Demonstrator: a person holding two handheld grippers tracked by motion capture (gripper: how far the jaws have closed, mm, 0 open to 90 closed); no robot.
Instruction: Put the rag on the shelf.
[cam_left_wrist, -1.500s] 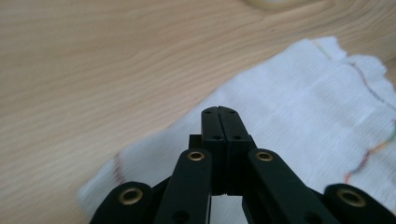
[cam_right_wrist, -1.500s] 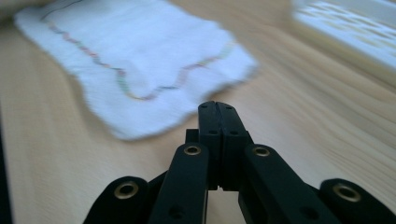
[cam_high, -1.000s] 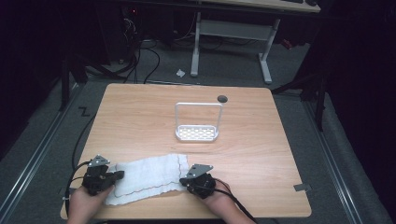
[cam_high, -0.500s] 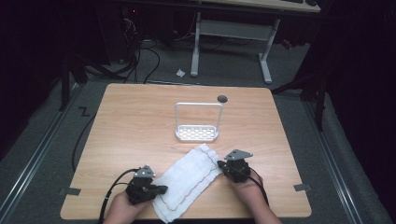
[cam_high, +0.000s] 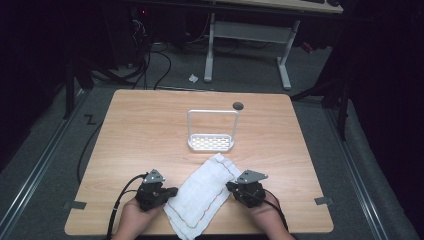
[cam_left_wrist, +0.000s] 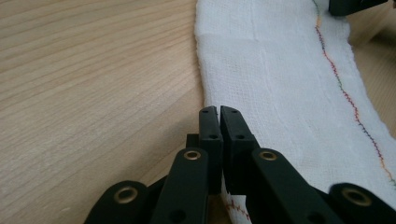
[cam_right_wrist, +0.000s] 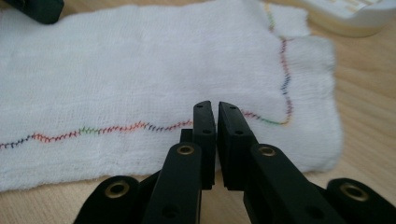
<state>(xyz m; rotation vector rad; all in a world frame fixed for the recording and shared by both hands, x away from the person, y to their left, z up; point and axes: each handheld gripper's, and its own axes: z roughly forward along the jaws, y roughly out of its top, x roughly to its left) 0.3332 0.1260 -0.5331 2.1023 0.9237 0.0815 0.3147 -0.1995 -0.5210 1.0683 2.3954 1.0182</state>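
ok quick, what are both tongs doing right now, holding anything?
Left tongs: shut, pinching the edge of the white stitched cloth.
Right tongs: shut on the same cloth's opposite edge.

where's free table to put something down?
Bare wood left of the white rack, right of it, and behind it to the far edge. Crowded at the near edge: the cloth between the left gripper and right gripper.
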